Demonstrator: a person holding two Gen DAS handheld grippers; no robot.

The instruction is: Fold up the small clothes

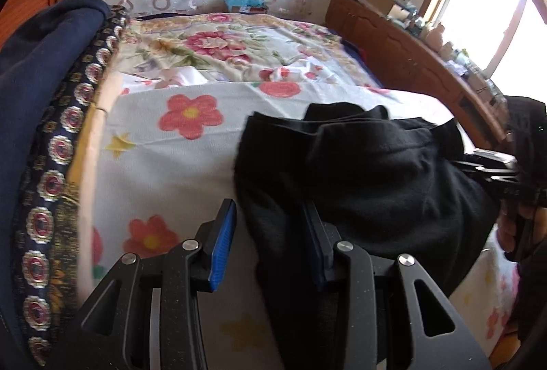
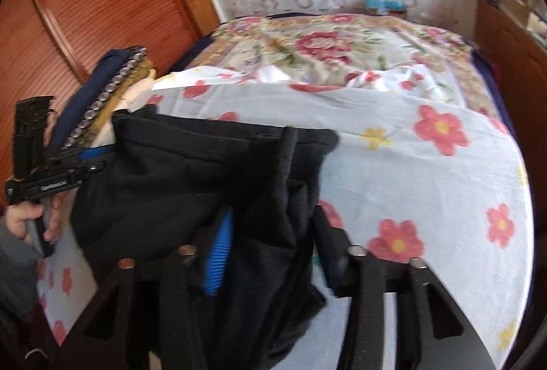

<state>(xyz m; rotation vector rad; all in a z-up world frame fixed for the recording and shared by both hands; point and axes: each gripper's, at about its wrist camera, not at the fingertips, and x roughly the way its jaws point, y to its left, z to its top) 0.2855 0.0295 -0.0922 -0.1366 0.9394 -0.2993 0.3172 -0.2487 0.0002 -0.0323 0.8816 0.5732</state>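
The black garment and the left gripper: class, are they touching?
Touching. In the left wrist view the black garment drapes over the left gripper's right finger and hangs down between the two open fingers.

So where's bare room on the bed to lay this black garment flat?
Free: the flowered white sheet ahead, between the black garment and the rose blanket. Crowded: the navy bedding pile along the left edge, and rumpled sheet folds at the blanket's border.

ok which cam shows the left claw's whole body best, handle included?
Right wrist view: the left claw appears side-on at the black garment, with the person's hand on its handle. The left wrist view shows only its own fingers with the cloth between them.
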